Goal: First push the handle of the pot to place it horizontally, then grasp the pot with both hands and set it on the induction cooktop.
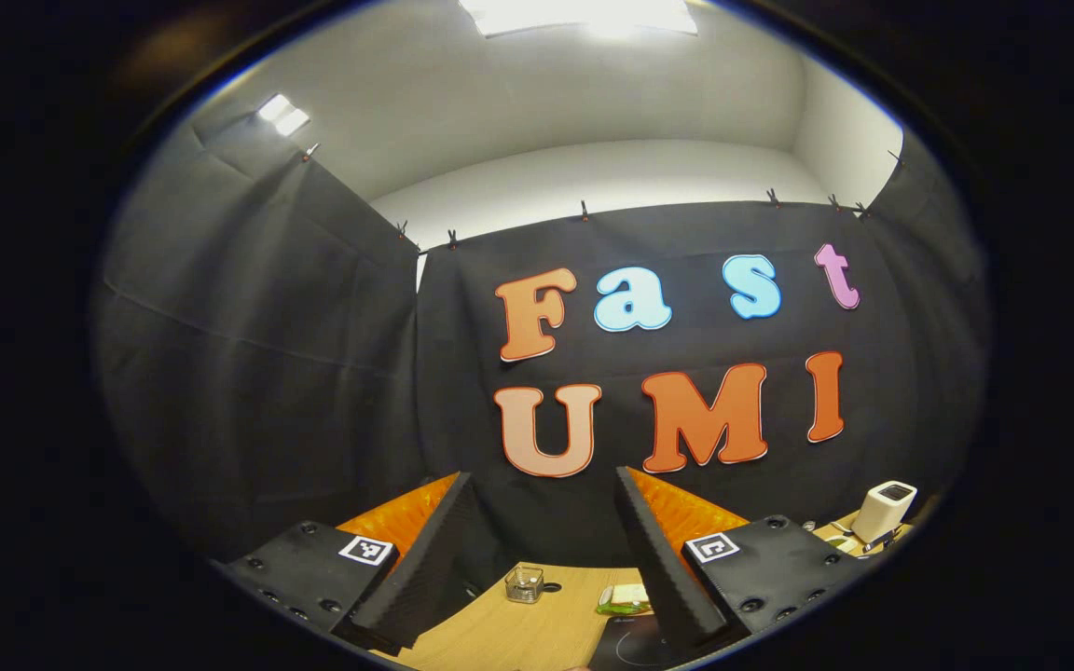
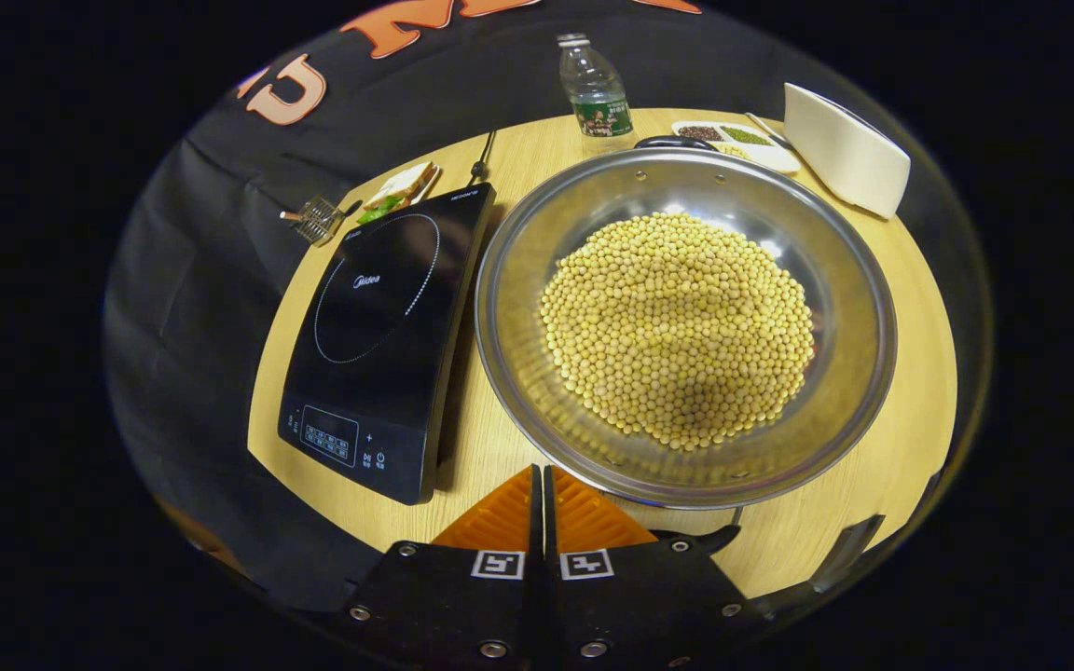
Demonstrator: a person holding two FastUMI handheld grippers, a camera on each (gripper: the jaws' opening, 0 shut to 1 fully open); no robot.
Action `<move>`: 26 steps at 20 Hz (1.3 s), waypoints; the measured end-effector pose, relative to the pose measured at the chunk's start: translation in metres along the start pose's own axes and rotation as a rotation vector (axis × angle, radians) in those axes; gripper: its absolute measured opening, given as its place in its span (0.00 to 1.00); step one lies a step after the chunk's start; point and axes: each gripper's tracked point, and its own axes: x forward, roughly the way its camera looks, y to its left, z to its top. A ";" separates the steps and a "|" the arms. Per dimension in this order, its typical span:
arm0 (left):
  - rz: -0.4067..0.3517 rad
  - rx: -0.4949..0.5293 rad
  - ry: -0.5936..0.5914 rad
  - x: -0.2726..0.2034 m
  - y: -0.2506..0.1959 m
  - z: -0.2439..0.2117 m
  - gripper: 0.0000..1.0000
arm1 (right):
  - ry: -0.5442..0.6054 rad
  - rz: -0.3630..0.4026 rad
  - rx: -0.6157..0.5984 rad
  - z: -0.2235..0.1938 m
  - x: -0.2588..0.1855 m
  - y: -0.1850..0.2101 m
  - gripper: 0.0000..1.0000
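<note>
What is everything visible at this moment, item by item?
pot: one, silver, full of yellow beans, on table right of cooktop
induction cooktop: one, black, left of pot
water bottle: one, clear, behind pot
divided dish: one, white, holding grains, behind pot
white container: one, far right
sandwich plate: one, behind cooktop
small glass jar: one, clear, near wall
table: one, light wood
left gripper: fingers apart
right gripper: fingers together, at pot's near rim

A water bottle [image 2: 596, 91], a white box [image 2: 845, 149], a bean tray [image 2: 733, 140] and a sandwich [image 2: 399, 189] sit on the table [image 2: 882, 466].
</note>
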 end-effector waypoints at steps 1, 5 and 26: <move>-0.005 -0.006 0.010 0.002 -0.003 -0.004 0.98 | 0.001 0.005 0.003 0.000 0.001 0.001 0.00; -0.054 -0.037 0.037 0.011 -0.017 -0.015 1.00 | 0.003 0.020 0.027 -0.001 -0.002 -0.007 0.00; -0.117 -0.066 0.060 0.027 -0.050 -0.022 1.00 | -0.012 -0.054 0.192 -0.001 -0.025 -0.099 0.00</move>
